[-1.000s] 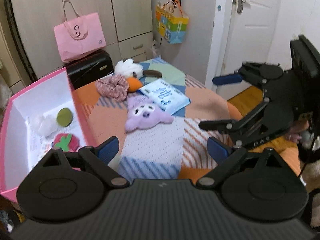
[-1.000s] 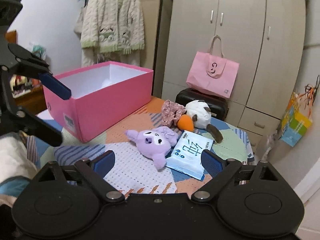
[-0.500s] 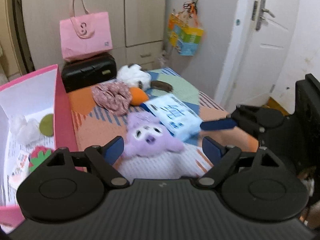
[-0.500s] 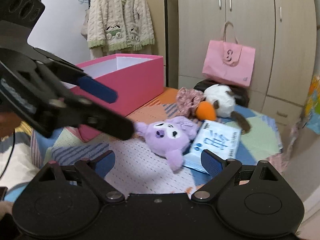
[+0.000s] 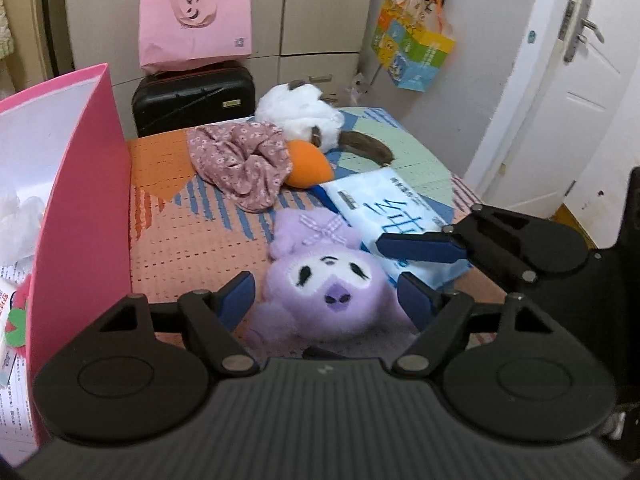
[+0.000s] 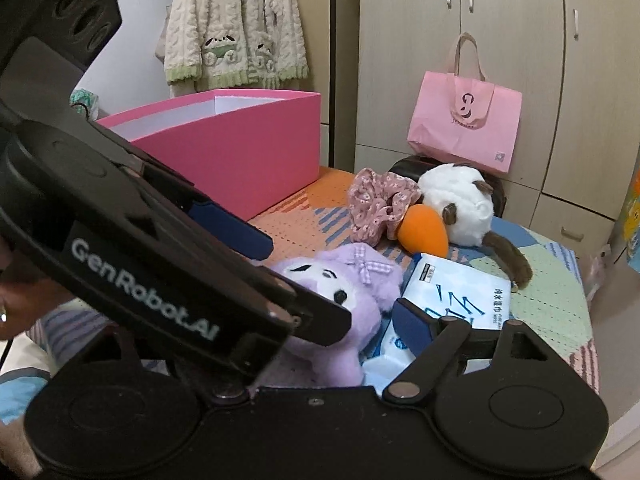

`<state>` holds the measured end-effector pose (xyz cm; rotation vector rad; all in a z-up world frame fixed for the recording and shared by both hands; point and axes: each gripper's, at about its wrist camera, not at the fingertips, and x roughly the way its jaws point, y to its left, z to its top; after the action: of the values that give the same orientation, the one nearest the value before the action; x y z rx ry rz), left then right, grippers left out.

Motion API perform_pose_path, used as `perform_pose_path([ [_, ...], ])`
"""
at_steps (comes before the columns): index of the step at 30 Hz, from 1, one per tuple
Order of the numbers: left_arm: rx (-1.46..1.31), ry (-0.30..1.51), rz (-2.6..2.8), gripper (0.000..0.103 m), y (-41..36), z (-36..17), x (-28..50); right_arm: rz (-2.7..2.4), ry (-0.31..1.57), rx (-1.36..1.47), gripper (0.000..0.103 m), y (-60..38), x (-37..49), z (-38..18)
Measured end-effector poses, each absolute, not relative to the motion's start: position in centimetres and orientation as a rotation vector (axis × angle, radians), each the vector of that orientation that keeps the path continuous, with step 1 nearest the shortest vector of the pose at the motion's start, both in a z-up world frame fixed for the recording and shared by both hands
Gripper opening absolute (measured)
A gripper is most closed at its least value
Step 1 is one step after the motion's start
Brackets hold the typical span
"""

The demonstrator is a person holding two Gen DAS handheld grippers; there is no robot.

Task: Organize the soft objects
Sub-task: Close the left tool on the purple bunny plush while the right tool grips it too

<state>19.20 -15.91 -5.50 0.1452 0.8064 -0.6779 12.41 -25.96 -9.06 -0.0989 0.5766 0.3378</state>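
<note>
A purple plush toy lies on the patchwork table. My left gripper is open, its blue fingers on either side of the toy's head, not squeezing it. My right gripper is open low beside the toy; its left finger is hidden behind the left gripper's body. A floral scrunchie, a white plush with an orange beak and a blue tissue pack lie behind. The pink box stands at left with soft items inside.
A black suitcase with a pink bag on it stands behind the table. Wardrobe doors lie beyond, and a white door is at right. A cardigan hangs on the wall.
My left gripper has moved forward and down, so its fingers now flank the purple toy. My right gripper has also moved closer to the toy and the tissue pack.
</note>
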Motion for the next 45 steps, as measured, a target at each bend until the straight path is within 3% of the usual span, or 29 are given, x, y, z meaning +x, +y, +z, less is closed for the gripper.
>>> perform_pose_path([
  [10,0.077,0.832,-0.644,0.077,-15.9,-6.4,20.3,0.333,0.652,-0.068,0.075,-26.1,14.0,-10.2],
  [11,0.073,0.832,-0.643,0.076,-15.9,-6.5,20.2,0.332,0.654,-0.054,0.075,-26.2,14.0,-10.2],
  [13,0.043,0.845,-0.653,0.061,-15.9,-6.7,20.2,0.341,0.651,-0.029,0.073,-26.6,14.1,-10.3],
  [14,0.016,0.857,-0.667,0.060,-15.8,-6.8,20.2,0.345,0.652,-0.023,0.071,-26.7,14.2,-10.3],
  [45,0.062,0.837,-0.686,0.054,-14.5,-4.7,14.5,0.345,0.639,0.020,0.067,-25.8,9.1,-8.7],
])
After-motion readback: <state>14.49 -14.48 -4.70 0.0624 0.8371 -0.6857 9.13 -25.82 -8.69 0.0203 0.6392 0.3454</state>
